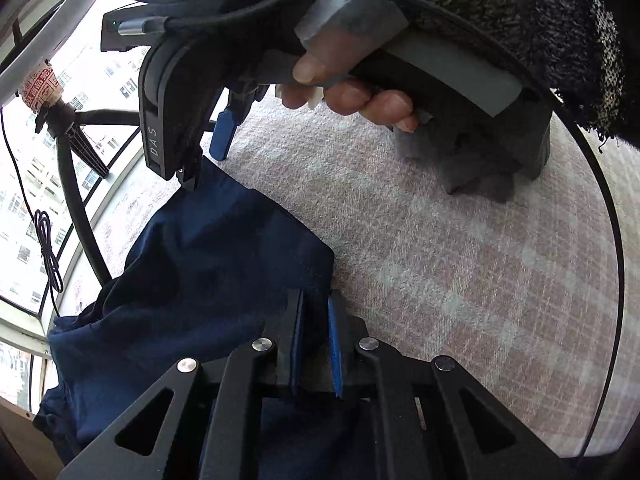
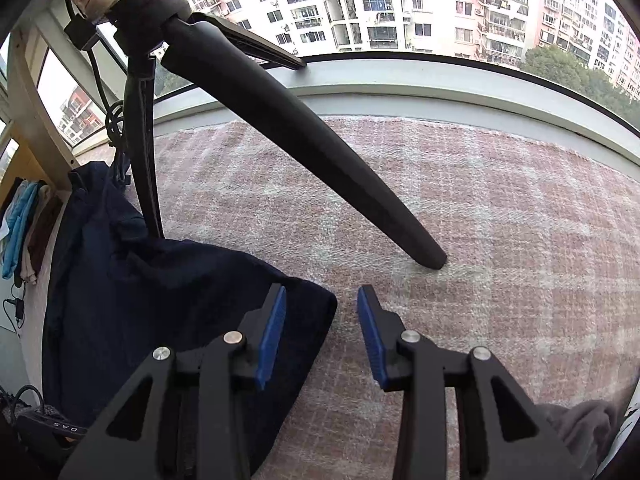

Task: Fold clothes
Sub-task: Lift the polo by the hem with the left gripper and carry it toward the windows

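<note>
L gripper (image 1: 316,340) narrow, pinching navy garment (image 1: 208,248) edge, R gripper (image 2: 322,328) wide, only R view shows tripod leg (image 2: 304,152)

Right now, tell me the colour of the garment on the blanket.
Dark navy blue garment, plain with no pattern; the right wrist view shows it best.

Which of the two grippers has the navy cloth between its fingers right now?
The left gripper: navy garment sits between its narrow jaws. The right gripper is open over the blanket.

Matt navy cloth garment (image 1: 208,264), coarse woven blanket (image 1: 460,280)
</note>
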Demonstrator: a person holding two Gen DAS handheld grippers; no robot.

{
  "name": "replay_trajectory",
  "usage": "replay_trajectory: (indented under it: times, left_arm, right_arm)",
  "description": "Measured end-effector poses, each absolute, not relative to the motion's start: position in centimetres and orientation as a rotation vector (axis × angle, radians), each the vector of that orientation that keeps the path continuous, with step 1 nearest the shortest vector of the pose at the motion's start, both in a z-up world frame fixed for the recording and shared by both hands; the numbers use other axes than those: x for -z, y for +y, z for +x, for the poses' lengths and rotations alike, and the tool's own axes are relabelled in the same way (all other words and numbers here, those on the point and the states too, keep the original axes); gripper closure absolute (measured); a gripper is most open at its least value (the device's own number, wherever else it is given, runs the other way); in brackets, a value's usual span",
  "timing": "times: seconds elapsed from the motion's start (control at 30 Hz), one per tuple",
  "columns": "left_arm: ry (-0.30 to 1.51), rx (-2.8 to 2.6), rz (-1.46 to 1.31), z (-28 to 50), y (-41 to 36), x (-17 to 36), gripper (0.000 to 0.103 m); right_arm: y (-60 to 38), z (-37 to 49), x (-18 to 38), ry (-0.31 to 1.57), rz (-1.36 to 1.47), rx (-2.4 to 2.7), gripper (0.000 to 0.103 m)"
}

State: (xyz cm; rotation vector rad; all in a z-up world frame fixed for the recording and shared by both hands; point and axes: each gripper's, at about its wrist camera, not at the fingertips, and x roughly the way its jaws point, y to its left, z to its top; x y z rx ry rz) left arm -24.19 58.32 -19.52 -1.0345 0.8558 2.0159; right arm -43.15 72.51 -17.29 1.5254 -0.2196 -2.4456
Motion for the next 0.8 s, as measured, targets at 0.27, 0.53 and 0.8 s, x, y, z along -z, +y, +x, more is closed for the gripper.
replay_trajectory:
  times: [0.27,0.53,0.8]
  left_arm:
    - [0.507,-2.094,-1.009,-24.7,55.5,15.7,0.099]
    - [0.389,-2.082,-1.093,-26.0,54.7,16.8,0.100]
    - [0.145,-2.129,-1.121,-26.3,50.9,15.2,0.100]
  right_arm:
    - [75.0,-38.7,11.6,-0.483,1.224,2.530,0.100]
    - [75.6,-39.6,12.5,-0.435,1.313,2.591,0.100]
    - [73.7,-39.7,10.0,-0.463,1.257,2.560,0.100]
